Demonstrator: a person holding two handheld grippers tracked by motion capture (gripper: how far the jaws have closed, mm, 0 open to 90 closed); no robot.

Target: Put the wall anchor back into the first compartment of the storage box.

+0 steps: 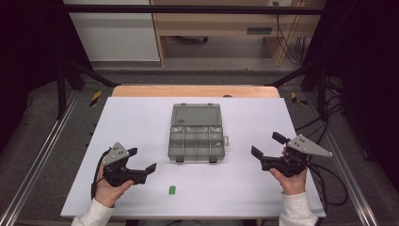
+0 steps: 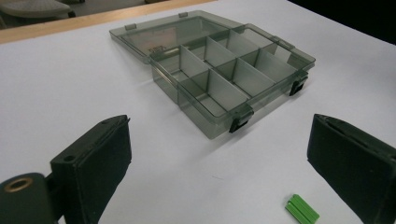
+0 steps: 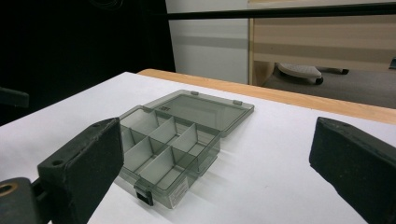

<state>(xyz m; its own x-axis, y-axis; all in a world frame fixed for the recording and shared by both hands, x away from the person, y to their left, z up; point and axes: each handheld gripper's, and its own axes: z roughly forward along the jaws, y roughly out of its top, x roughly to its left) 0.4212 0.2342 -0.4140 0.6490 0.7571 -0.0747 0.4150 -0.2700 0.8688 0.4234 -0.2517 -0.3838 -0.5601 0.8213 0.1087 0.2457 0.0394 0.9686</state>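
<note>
A white table is filling the middle of the high view, and a grey clear compartment box is lying at its centre with its lid folded open toward the top of the frame. The left gripper is hovering at lower left and the right gripper at lower right, each with jaws standing wide apart and holding nothing. A small green block is lying low in the frame, near the left gripper and apart from the box.
</note>
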